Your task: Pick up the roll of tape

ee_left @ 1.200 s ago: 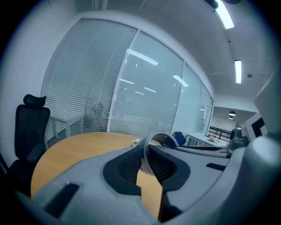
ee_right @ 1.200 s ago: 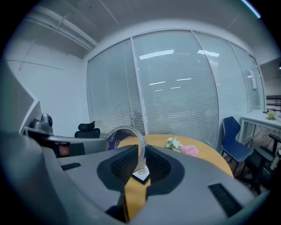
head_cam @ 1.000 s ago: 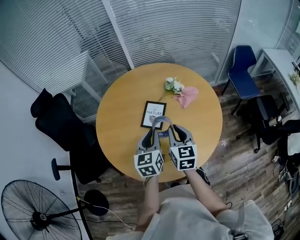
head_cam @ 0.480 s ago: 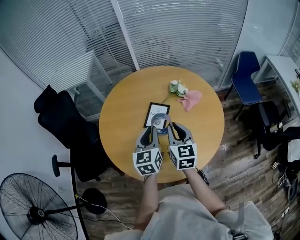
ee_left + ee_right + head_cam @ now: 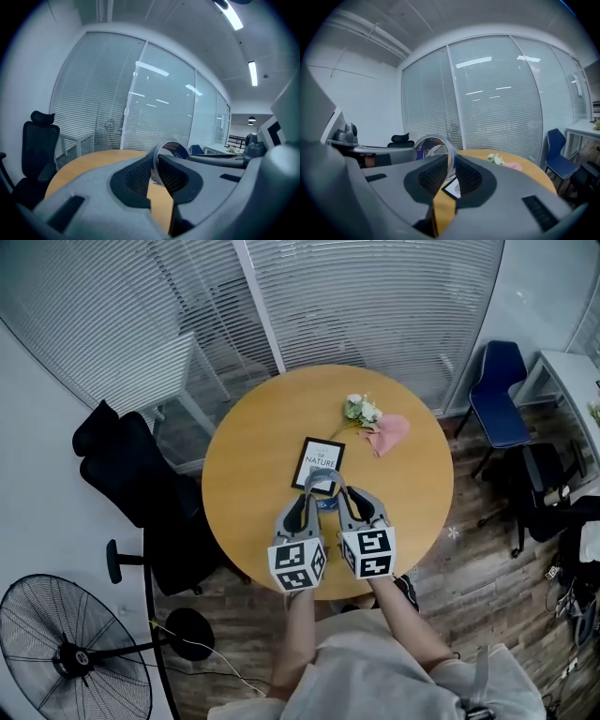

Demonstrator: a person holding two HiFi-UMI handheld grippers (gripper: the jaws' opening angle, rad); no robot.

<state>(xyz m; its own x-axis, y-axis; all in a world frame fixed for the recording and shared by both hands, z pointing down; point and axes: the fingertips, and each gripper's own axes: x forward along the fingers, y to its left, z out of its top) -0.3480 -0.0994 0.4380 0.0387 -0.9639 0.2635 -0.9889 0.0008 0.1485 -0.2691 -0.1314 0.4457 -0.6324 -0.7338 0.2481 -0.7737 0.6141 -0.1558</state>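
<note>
A clear roll of tape with a dark blue printed core hangs above the round wooden table, near its front. My left gripper is shut on the ring's left wall and my right gripper on its right wall. In the left gripper view the roll of tape stands upright out of the left gripper, its thin wall pinched between the ribbed pads. In the right gripper view the roll of tape rises the same way from the right gripper.
A black-framed card lies flat just beyond the tape. Farther back are white flowers and a pink cloth. A black office chair stands left of the table, a blue chair at the right, a floor fan at the lower left.
The head view has drifted a little, so the table sits slightly differently in the picture. Both grippers and the tape keep their place and grip.
</note>
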